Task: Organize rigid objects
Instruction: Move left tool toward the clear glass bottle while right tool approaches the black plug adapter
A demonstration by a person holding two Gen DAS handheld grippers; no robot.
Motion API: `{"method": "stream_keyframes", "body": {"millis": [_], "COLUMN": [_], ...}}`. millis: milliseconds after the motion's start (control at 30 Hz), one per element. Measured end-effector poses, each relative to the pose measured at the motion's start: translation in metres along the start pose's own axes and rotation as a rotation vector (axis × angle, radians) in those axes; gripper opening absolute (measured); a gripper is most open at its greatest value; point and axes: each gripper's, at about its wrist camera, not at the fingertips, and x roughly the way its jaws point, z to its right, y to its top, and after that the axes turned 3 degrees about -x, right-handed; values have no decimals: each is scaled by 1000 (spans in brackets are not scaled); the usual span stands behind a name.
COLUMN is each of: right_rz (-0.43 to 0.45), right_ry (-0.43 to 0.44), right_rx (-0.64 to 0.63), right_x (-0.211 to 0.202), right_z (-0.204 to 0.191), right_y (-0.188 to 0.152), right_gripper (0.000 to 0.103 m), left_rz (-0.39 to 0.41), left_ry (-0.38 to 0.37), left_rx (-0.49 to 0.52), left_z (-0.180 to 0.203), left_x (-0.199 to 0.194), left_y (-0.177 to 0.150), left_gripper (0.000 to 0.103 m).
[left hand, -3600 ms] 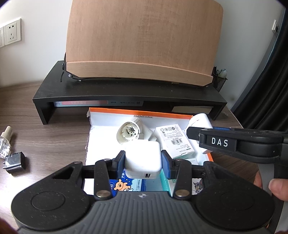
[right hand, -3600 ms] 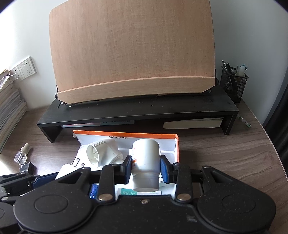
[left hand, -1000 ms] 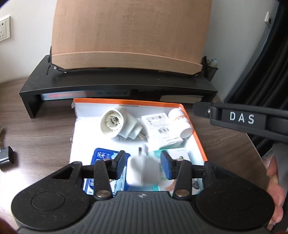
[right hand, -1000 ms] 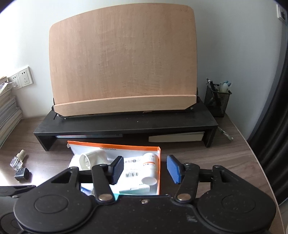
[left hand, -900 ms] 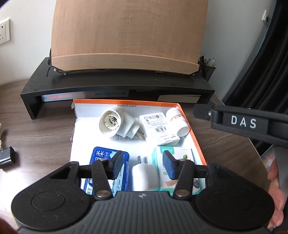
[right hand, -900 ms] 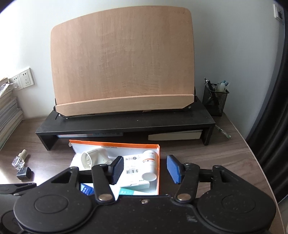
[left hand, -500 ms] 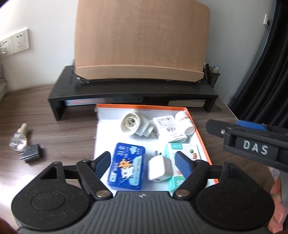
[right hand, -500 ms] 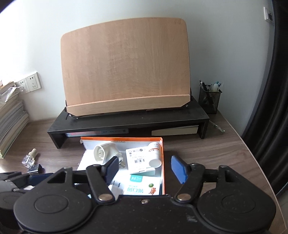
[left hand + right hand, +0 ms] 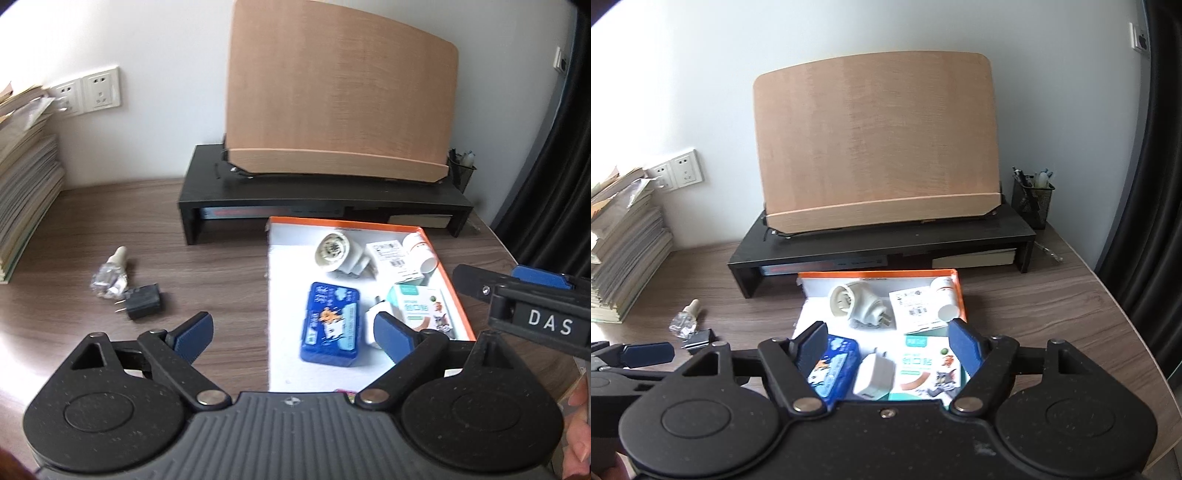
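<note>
An orange-rimmed white box (image 9: 280, 266) (image 9: 955, 280) lies on the desk. In it are a round white plug adapter (image 9: 334, 251) (image 9: 855, 299), a white carton (image 9: 391, 256) (image 9: 914, 308), a white pill bottle (image 9: 421, 249) (image 9: 945, 295), a blue tin (image 9: 330, 323) (image 9: 831, 367), a white charger (image 9: 371, 321) (image 9: 873, 374) and a green carton (image 9: 421, 306) (image 9: 927, 365). A black charger (image 9: 142, 304) (image 9: 700, 339) and a small glass bottle (image 9: 110, 275) (image 9: 685, 319) lie on the desk left of the box. My left gripper (image 9: 293, 332) and right gripper (image 9: 888, 345) are open and empty above the box's near end.
A black monitor riser (image 9: 321, 192) (image 9: 882, 243) with a wooden book stand (image 9: 340, 92) (image 9: 879, 147) stands behind the box. A stack of books (image 9: 26, 192) (image 9: 624, 258) is at far left, a mesh pen cup (image 9: 1032, 203) at right. A dark curtain (image 9: 1160, 184) hangs right.
Both grippers let go of the white charger and the pill bottle in the box, opened wide and drew back and up. My left gripper has swung left, toward the black charger.
</note>
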Motion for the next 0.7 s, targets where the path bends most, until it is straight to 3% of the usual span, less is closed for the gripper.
{"method": "stream_keyframes", "body": {"millis": [700], "right_rz": [-45], "right_ry": [71], "right_rx": [-91], "right_x": [14], "right_z": [-75], "right_y": [-3], "right_gripper": [86], "left_rz": [-10], "left_ry": [75], "left_rx": [-90], "left_z": [-81], "left_x": [-12], "left_y": [-8], "left_gripper": [96]}}
